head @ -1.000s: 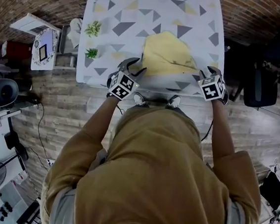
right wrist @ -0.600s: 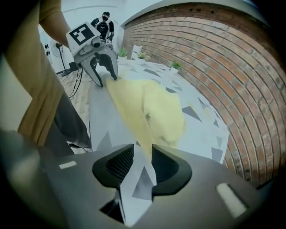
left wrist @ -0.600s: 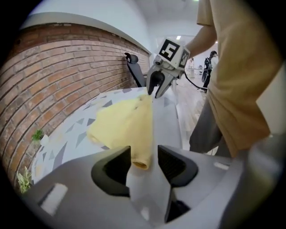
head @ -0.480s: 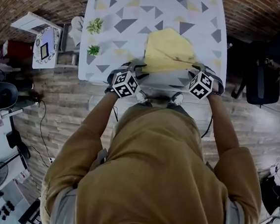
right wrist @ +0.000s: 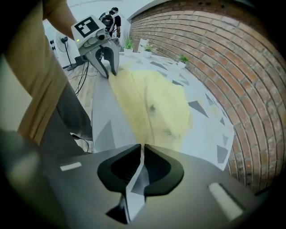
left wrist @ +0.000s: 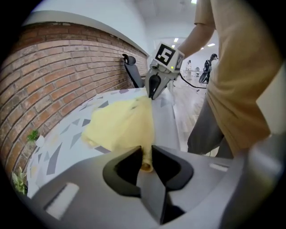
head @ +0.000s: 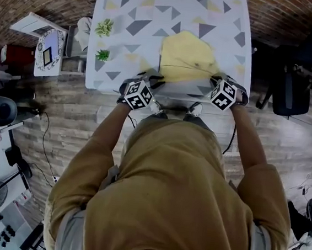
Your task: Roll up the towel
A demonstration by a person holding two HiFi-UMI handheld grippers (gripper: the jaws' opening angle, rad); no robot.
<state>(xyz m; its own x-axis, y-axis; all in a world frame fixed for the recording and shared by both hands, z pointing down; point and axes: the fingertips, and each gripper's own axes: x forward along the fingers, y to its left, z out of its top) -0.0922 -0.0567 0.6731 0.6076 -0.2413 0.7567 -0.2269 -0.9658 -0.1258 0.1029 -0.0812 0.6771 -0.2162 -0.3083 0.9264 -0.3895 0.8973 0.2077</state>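
A: Where's the towel?

B: I see the towel (head: 188, 55) lying on the tabletop (head: 173, 10), at about 5 o'clock from its centre in the head view. Its near edge is just inside the 6 o'clock rim. It is not rolled. It is one yellow sheet, rumpled and narrowing toward 12 o'clock.

A: Left side?

B: My left hand-held gripper (left wrist: 146, 154) is on the towel's 7 o'clock corner, angled down at the tabletop. The jaws are closing with only a narrow gap left. Yellow fabric is bunched in that gap and touches both pads, so I'd call that a grip.

A: Right?

B: The right hand-held gripper (right wrist: 143, 147) is on the 5 o'clock corner and tipped down more steeply. Its jaws are all but together, and a thin strip of the towel's hem is pinched in the slit.

A: What about the edge between them?

B: From the right gripper view, the near hem runs straight from one gripper to the other along the tabletop's rim. The rest of the towel spreads out toward the brick side.

A: Anything else on the tabletop?

B: Small plants (head: 104, 28): two by the 9 o'clock rim and one at about 11 o'clock, all well apart from the towel. A chair (head: 292, 91) stands off the tabletop at 3 o'clock.
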